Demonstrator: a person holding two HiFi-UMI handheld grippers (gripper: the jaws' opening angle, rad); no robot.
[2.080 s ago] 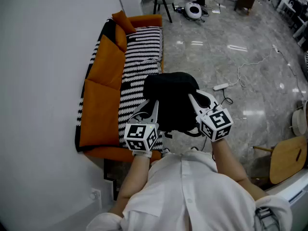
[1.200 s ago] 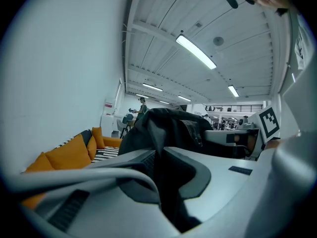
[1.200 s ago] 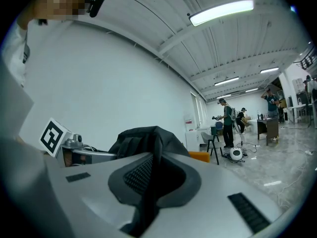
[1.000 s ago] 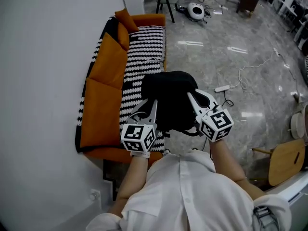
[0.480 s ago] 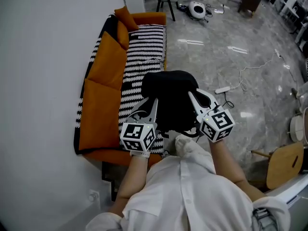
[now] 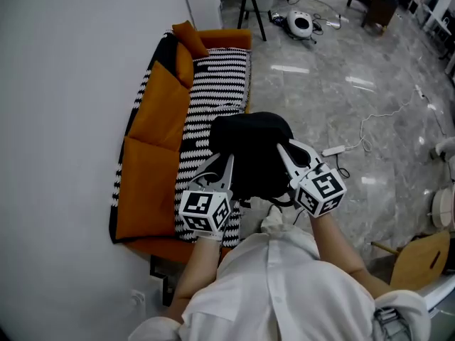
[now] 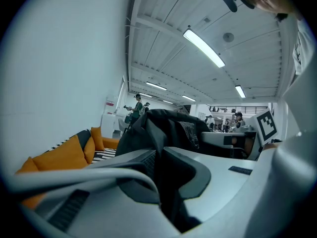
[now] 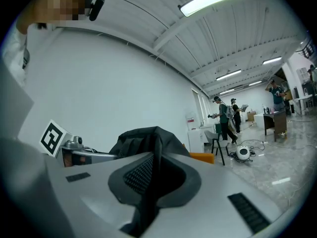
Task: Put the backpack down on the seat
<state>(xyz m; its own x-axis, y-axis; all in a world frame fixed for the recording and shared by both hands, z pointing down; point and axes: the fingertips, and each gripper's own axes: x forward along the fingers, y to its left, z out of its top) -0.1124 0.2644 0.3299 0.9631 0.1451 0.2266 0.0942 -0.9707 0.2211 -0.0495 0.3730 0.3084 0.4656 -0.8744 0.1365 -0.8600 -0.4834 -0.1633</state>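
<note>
A black backpack (image 6: 250,151) hangs in the air between both grippers, over the front edge of an orange sofa (image 6: 146,148). The sofa's seat (image 6: 210,94) wears a black-and-white zigzag cover. My left gripper (image 6: 227,163) is shut on the backpack's left side; black fabric is pinched between its jaws in the left gripper view (image 7: 158,175). My right gripper (image 6: 283,156) is shut on the backpack's right side, with fabric clamped between its pads (image 8: 151,182). The backpack (image 8: 143,140) rises beyond the jaws in the right gripper view.
A white wall runs along the sofa's left. Orange cushions (image 6: 186,38) lie at the sofa's far end. A power strip with cable (image 6: 333,150) lies on the grey marble floor to the right. A wooden chair (image 6: 419,258) stands at the lower right; a stool (image 6: 256,6) and people stand far off.
The view has shifted slightly; the sofa sits a bit lower and further right in frame. Both grippers keep hold of the backpack, in much the same place.
</note>
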